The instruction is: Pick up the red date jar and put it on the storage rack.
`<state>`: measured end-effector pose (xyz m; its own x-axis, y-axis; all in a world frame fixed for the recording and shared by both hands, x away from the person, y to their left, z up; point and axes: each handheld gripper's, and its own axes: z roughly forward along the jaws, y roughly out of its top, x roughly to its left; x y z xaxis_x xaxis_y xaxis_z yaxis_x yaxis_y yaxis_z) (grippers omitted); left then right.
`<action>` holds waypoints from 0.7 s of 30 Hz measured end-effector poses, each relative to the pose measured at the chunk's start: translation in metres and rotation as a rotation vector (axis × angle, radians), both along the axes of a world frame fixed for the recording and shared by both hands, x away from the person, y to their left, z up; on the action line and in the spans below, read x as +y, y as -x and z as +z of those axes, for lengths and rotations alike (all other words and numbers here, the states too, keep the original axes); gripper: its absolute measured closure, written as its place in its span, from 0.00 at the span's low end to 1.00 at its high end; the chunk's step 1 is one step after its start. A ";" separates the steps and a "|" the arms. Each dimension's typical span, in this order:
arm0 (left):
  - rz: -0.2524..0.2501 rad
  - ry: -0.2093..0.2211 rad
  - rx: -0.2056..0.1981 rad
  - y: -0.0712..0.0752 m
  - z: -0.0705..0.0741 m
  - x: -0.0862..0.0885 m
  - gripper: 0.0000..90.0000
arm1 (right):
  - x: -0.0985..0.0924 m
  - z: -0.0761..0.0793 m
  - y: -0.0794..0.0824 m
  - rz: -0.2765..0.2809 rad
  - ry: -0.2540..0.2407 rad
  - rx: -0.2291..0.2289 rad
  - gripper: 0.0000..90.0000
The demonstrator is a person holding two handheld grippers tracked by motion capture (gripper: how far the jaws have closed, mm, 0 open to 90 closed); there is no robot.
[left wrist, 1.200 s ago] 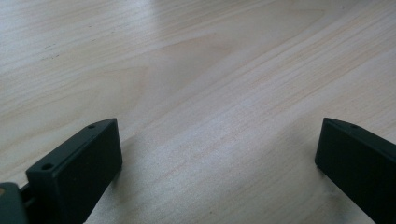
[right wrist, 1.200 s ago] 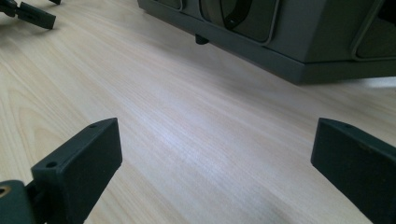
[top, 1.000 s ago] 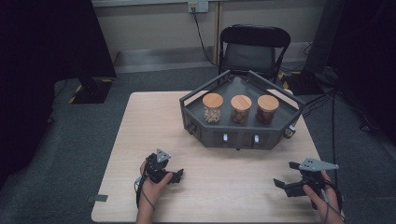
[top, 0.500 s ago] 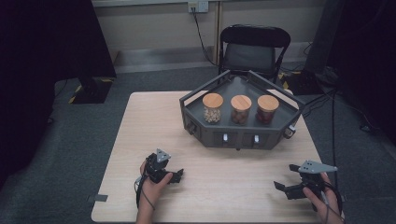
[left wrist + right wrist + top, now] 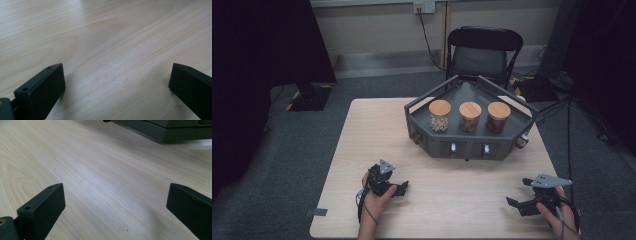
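A dark grey tray (image 5: 435, 141) stands at the far middle of the wooden table (image 5: 377, 130) and holds three glass jars with wooden lids: a pale-filled jar (image 5: 440, 116), a brown-filled jar (image 5: 470, 117) and a reddish-filled jar (image 5: 498, 117). My left gripper (image 5: 404, 187) rests near the front left, held in a hand, jaws wide open over bare wood (image 5: 116, 75). At the front right, my right gripper (image 5: 517, 192) is open too and holds nothing. In the right gripper view (image 5: 116, 200) the tray's base (image 5: 170, 131) shows at the top.
A black folding chair (image 5: 484, 50) stands behind the table. Cables (image 5: 572, 115) run over the grey floor at the right. A black stand (image 5: 307, 95) sits on the floor at the left. Bare wood lies between the two grippers and in front of the tray.
The right gripper has drifted slightly toward the near edge of the table. The left gripper and the jars have stayed in place.
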<state>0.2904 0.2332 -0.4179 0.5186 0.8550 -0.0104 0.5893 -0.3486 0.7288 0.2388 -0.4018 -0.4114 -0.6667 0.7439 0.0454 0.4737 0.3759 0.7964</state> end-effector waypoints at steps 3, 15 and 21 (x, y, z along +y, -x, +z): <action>0.000 0.000 0.000 0.000 0.000 0.000 0.00 | -0.001 0.000 0.000 0.002 0.002 0.005 0.01; 0.000 0.000 0.000 0.000 0.000 0.000 0.00 | 0.001 -0.003 0.001 0.004 0.032 0.011 0.01; 0.000 0.000 0.000 0.000 0.000 0.000 0.00 | 0.003 -0.004 -0.001 0.007 0.051 0.021 0.02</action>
<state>0.2903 0.2331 -0.4180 0.5185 0.8550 -0.0102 0.5892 -0.3485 0.7289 0.2394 -0.3992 -0.4151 -0.6711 0.7410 0.0216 0.4874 0.4191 0.7660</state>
